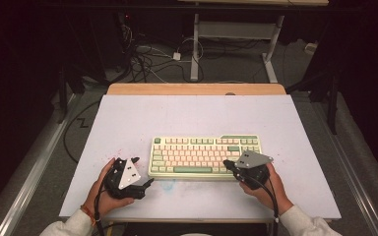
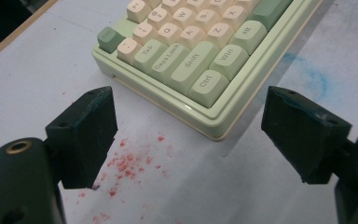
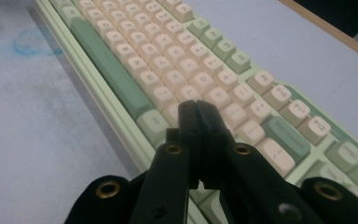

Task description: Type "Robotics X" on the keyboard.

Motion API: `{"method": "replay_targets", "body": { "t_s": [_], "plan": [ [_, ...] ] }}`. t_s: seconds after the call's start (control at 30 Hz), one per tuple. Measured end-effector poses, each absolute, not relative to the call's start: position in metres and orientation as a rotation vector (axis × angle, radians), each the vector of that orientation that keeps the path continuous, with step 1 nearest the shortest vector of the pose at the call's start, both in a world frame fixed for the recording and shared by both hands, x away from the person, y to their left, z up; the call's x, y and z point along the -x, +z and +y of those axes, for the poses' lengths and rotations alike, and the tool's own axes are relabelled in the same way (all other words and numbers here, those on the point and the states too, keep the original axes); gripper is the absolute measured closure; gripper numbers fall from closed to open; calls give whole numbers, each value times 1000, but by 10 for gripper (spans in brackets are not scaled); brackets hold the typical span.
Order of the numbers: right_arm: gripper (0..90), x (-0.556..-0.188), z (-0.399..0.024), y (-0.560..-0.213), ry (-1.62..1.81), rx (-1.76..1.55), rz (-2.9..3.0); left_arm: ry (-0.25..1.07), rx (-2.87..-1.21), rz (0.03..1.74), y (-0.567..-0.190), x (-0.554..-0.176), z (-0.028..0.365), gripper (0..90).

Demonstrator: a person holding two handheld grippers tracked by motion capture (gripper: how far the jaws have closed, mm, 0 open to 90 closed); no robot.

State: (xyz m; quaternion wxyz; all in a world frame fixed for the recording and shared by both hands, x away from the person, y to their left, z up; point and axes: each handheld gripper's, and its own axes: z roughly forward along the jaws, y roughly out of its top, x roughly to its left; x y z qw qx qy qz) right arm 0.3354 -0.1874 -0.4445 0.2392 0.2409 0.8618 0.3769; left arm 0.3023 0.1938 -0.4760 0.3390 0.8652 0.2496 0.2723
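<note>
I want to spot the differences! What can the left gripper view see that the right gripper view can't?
The left gripper view alone has red specks on the table, the left gripper with jaws wide apart, and the keyboard's corner keys such as Ctrl. The right gripper view alone has the right gripper with jaws shut together over the keys, and the long green space bar. Both share the green and cream keyboard and a blue smudge on the white table.

left gripper point(image 1: 139, 172) agape, right gripper point(image 1: 226, 164) seemingly pinched
</note>
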Motion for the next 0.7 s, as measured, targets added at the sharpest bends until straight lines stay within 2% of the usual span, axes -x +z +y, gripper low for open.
{"method": "replay_targets", "body": {
  "t_s": [0.43, 0.7],
  "plan": [
    [899, -373, -150, -449, 970, -639, 2402, 682, -2278, 639, -480, -303, 191, 174],
    [899, -387, -143, -453, 939, -661, 2409, 669, -2288, 632, -481, -304, 190, 174]
  ]
}}
